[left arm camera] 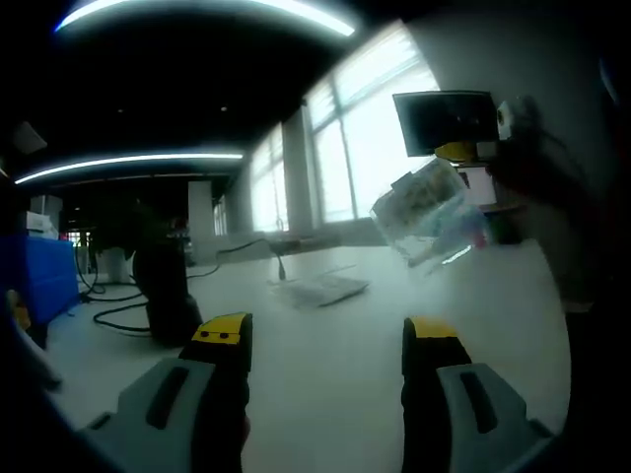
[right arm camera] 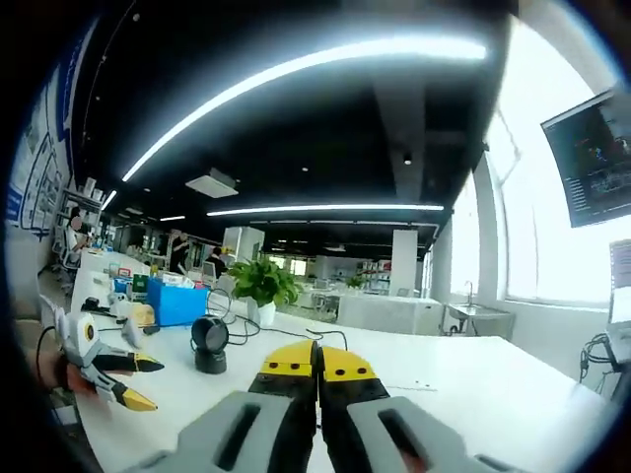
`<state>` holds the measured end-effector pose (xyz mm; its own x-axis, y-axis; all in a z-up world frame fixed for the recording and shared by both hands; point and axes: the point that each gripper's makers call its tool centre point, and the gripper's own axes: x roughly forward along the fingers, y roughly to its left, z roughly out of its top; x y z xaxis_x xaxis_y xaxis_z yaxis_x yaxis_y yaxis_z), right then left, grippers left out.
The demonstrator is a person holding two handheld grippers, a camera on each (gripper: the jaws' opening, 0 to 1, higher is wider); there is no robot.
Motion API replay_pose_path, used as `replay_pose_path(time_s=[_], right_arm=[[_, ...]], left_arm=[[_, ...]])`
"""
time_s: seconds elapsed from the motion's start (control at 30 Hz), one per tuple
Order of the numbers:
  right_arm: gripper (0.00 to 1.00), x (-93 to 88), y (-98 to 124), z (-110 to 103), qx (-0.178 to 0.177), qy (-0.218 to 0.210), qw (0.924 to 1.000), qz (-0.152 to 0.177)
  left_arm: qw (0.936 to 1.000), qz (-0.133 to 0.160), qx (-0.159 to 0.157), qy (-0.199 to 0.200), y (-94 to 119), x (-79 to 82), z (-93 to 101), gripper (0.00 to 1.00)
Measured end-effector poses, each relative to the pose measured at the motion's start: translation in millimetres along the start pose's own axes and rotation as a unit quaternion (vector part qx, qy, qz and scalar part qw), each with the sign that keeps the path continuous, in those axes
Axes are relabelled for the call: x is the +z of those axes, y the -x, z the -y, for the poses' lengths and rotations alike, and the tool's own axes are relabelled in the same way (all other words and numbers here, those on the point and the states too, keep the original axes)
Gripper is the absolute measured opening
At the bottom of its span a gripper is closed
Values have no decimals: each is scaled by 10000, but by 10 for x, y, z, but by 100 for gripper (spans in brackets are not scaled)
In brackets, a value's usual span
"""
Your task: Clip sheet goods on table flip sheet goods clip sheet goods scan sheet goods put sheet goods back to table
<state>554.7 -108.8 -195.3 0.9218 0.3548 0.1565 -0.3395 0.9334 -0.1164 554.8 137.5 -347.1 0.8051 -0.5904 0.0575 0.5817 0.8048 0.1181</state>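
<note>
The right gripper grips the sheet, jaws closed, raising it toward the scanner. The left gripper hangs open and empty over the table.

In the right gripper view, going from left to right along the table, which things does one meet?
The left gripper, open → blue box → round black device → potted green plant → the right gripper, jaws closed together → a cable near the right edge.

No lettering can be read; print on the held sheet goods is blurred.
</note>
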Motion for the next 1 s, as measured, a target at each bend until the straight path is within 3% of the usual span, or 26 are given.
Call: replay_pose_path(time_s=[0.23,0.5,0.73,1.0], right_arm=[[0,-96,23,165,-244,-124,9996,-43],[0,-260,193,485,-772,-501,9957,75],[0,-423,368,826,-1185,-1323,9838,260],[0,-566,582,1200,-1664,-2125,9614,526]], left_arm=[[10000,-1,1,1,2,3,5,54],[10000,-10,1,-8,1,1,10,54],[10000,-22,2,-11,-1,-4,11,54],[10000,-39,6,-22,-3,-12,9,54]])
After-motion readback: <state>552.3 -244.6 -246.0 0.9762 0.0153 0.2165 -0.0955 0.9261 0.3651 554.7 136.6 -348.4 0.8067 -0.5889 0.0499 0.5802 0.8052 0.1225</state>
